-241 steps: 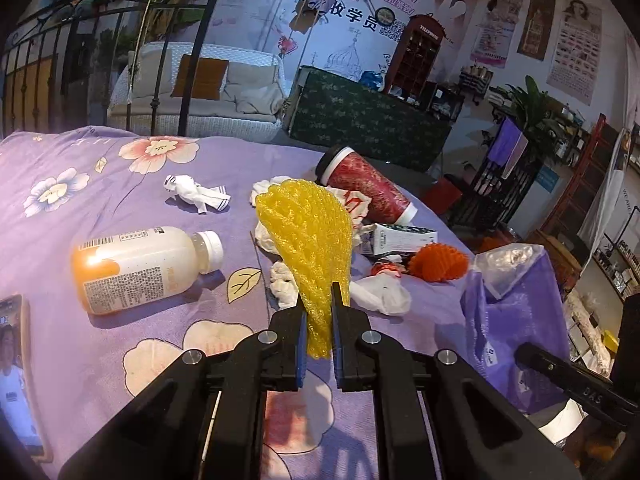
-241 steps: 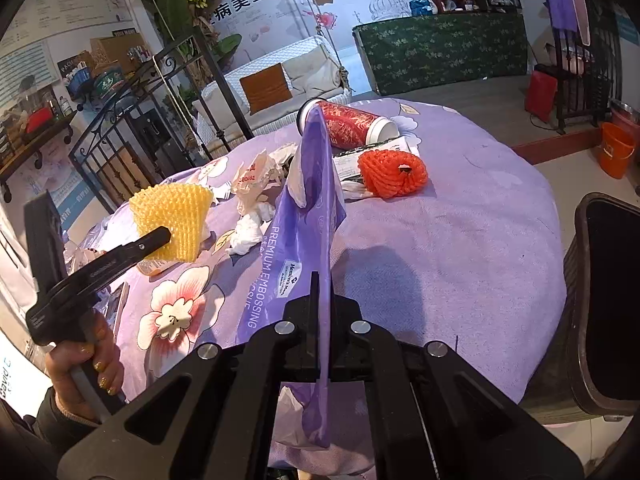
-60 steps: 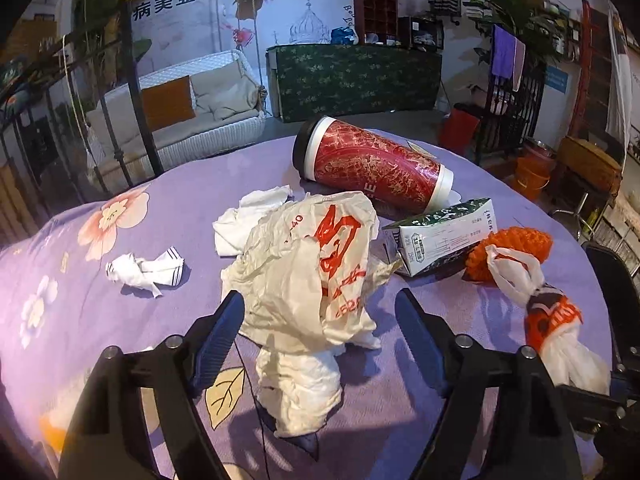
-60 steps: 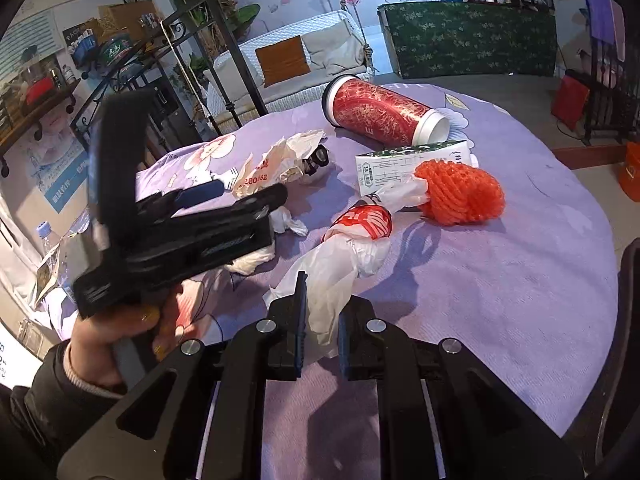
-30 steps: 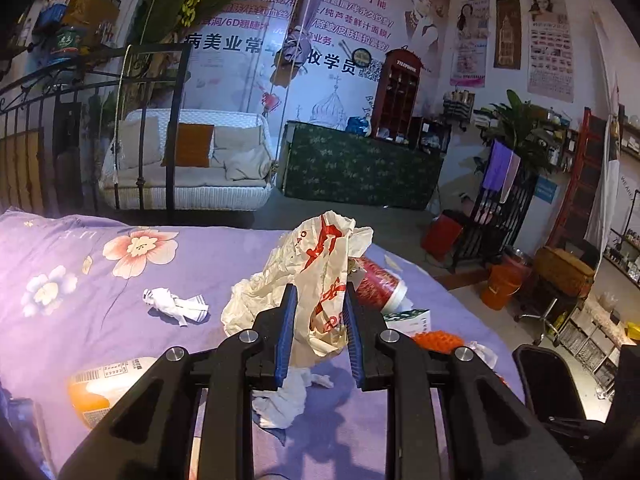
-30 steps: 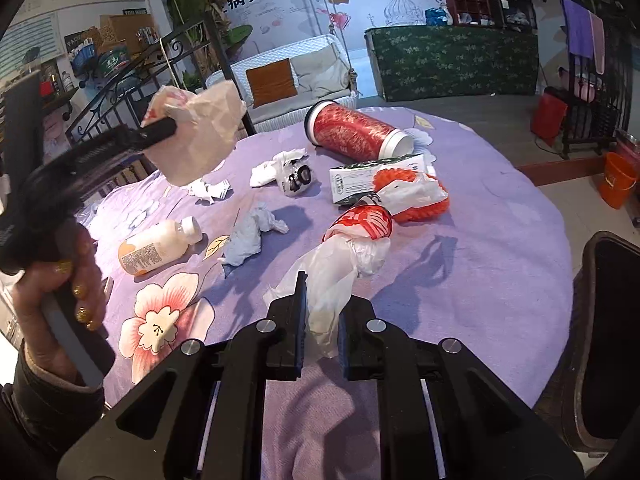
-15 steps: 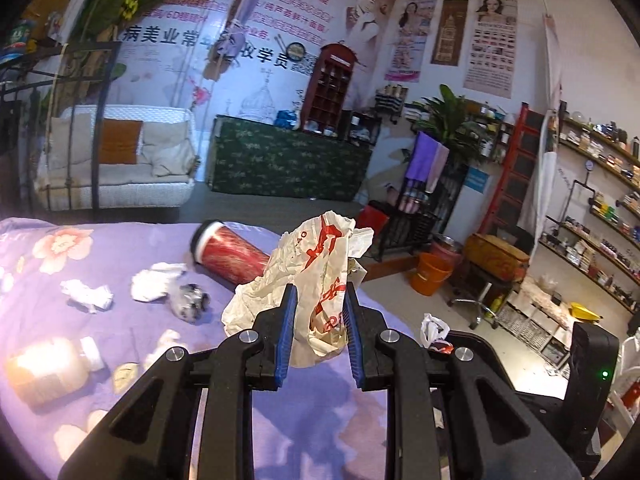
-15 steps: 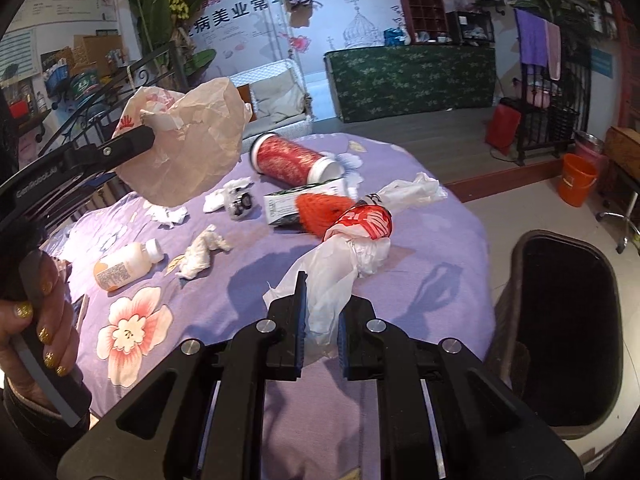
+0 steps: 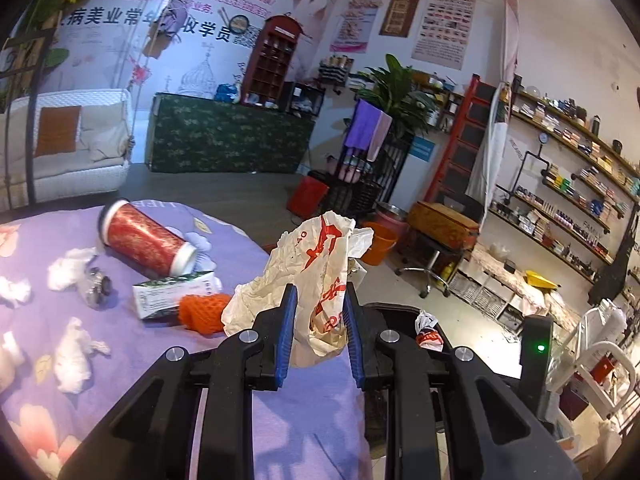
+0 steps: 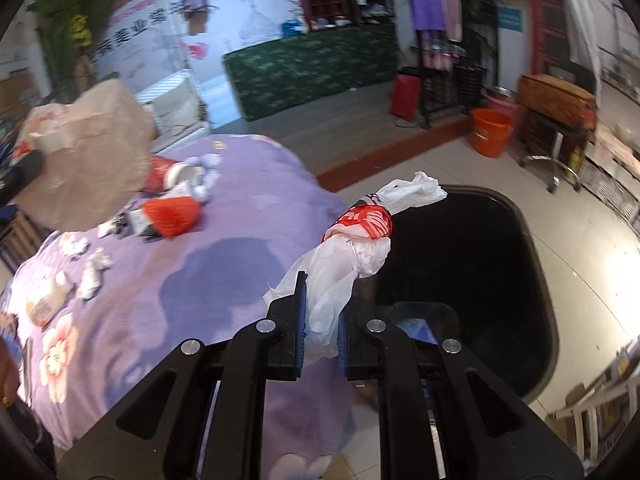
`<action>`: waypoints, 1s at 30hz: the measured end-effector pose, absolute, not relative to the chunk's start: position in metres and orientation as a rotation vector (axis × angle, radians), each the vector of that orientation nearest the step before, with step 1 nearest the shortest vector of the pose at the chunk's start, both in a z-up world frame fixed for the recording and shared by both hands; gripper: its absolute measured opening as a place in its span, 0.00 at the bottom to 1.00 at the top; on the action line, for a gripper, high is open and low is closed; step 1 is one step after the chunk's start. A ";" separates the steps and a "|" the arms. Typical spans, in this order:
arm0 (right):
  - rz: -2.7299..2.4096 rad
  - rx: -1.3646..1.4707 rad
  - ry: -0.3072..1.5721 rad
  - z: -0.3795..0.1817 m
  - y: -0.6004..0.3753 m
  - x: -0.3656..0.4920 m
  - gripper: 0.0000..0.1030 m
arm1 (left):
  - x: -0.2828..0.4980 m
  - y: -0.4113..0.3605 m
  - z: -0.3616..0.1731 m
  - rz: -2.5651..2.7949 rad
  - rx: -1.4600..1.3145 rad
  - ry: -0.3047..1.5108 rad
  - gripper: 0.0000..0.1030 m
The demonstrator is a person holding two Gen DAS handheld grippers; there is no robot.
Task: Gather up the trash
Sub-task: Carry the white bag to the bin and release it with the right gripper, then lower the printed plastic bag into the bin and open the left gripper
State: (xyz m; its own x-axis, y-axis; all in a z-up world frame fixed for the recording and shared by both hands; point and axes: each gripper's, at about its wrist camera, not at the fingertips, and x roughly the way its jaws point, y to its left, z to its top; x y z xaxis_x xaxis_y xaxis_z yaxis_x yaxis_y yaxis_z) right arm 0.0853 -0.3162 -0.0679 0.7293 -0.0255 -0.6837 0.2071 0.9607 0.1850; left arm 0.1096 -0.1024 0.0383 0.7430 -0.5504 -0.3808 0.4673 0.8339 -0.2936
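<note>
My left gripper (image 9: pixel 318 312) is shut on a crumpled cream paper bag with red print (image 9: pixel 316 264), held in the air past the table's right edge; the bag also shows blurred in the right wrist view (image 10: pixel 84 156). My right gripper (image 10: pixel 320 320) is shut on a white and red plastic bag (image 10: pixel 356 240), held over the rim of a black trash bin (image 10: pixel 472 264). That bag's tip shows over the bin in the left wrist view (image 9: pixel 428 330).
On the purple flowered tablecloth (image 9: pixel 168 352) lie a red tube can (image 9: pixel 148 242), a green-white carton (image 9: pixel 174 290), an orange foam net (image 9: pixel 204 312) and several white tissue wads (image 9: pixel 74 354). A drink bottle (image 10: pixel 44 306) lies near the left edge. An orange bucket (image 10: pixel 490 130) stands on the floor.
Both grippers have swung right, away from the table centre toward the bin. The plastic bag now hangs over the bin opening, and the paper bag has moved past the table edge.
</note>
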 end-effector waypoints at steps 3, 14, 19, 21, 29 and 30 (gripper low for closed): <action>-0.173 0.311 0.791 -0.087 -0.341 0.093 0.13 | 0.111 -0.114 0.036 -0.595 -0.172 0.486 0.22; -0.288 0.438 0.860 -0.132 -0.373 0.102 0.77 | 0.108 -0.149 0.027 -0.670 -0.135 0.551 0.22; -0.328 0.444 0.787 -0.113 -0.379 0.088 0.78 | 0.109 -0.160 0.022 -0.702 -0.130 0.577 0.22; -0.355 0.447 0.751 -0.103 -0.384 0.079 0.81 | 0.110 -0.165 0.020 -0.715 -0.128 0.587 0.22; -0.466 0.472 0.659 -0.080 -0.410 0.050 0.82 | 0.118 -0.196 0.009 -0.785 -0.107 0.660 0.22; -0.480 0.473 0.646 -0.078 -0.413 0.045 0.83 | 0.119 -0.201 0.006 -0.793 -0.103 0.673 0.22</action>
State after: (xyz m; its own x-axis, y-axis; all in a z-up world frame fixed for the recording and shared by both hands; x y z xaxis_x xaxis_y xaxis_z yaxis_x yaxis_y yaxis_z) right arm 0.0454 -0.4125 -0.0776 0.6986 -0.2713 -0.6621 0.5557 0.7886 0.2632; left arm 0.1189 -0.2011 0.0065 0.5067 -0.6881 -0.5193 0.6249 0.7082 -0.3286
